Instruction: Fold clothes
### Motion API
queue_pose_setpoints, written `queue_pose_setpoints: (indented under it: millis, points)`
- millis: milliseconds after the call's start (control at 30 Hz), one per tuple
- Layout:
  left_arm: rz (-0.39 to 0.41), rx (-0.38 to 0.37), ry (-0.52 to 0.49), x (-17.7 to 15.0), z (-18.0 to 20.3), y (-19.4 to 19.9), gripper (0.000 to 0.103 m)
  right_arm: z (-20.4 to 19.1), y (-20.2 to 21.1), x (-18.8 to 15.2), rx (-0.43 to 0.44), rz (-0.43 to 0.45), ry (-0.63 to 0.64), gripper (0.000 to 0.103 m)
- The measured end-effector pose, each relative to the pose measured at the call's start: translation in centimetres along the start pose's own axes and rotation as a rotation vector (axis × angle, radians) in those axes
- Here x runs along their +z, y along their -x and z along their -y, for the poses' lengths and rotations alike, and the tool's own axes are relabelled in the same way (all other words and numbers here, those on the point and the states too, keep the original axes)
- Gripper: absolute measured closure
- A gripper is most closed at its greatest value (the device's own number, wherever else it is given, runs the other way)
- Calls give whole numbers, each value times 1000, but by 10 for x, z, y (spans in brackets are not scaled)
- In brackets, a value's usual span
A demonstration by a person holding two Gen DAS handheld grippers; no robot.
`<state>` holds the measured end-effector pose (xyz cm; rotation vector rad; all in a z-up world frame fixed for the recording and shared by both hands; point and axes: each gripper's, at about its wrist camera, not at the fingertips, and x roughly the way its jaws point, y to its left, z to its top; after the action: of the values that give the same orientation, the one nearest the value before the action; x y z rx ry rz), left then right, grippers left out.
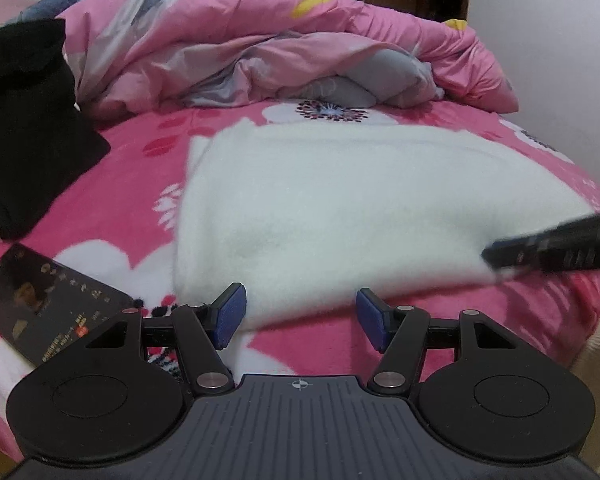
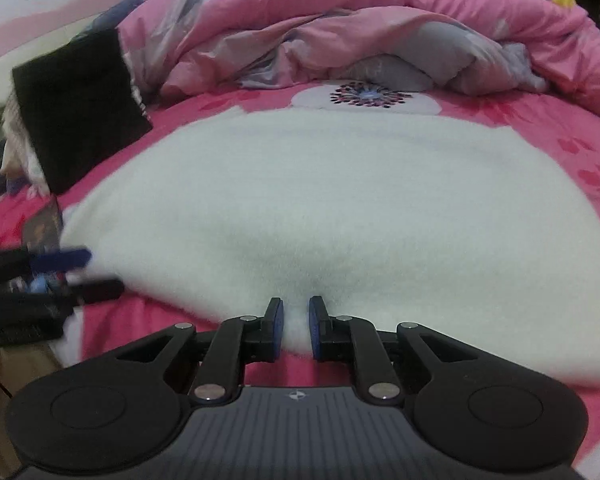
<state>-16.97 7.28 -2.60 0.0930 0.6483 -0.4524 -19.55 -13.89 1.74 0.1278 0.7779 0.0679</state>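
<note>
A white fleecy garment lies flat on the pink flowered bed sheet. My left gripper is open at the garment's near left corner, with its blue pads on either side of the hem and not touching it. In the right wrist view, the garment fills the middle. My right gripper is shut on a pinch of its near edge. The left gripper shows blurred at the left of that view. The right gripper shows blurred at the right of the left wrist view.
A folded black garment lies at the left, and a phone with a lit screen is near the front left. A crumpled pink quilt is heaped along the back. A white wall borders the bed on the right.
</note>
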Motion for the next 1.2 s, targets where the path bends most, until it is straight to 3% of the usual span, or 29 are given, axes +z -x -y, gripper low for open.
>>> queue_pose_setpoints:
  millis: [133, 167, 267, 367, 533, 600, 733, 867, 1033, 1200]
  points:
    - [25, -2, 4, 3, -1, 9, 42, -16, 21, 6, 54, 106, 43, 88]
    - [35, 2, 2, 5, -1, 11, 42, -18, 19, 4, 58, 110, 48, 88]
    - [51, 11, 16, 8, -5, 11, 42, -17, -13, -12, 32, 10, 65, 88]
    - [47, 8, 43, 9, -13, 8, 42, -17, -6, -5, 36, 0, 26, 88]
    - [51, -7, 72, 11, -21, 9, 42, -39, 14, 3, 99, 130, 93, 88]
    - [54, -7, 77, 12, -22, 10, 42, -40, -10, -6, 103, 54, 104, 88]
    - [56, -6, 77, 14, -23, 14, 42, -39, -19, -12, 104, 30, 103, 88]
    - [55, -10, 77, 15, -26, 14, 42, -56, 2, -3, 166, 150, 158, 88]
    - [43, -20, 77, 14, -29, 11, 42, -59, -35, -20, 180, 86, 190, 88]
    - [41, -45, 101, 14, -36, 11, 42, -62, -18, -10, 222, 156, 202, 89]
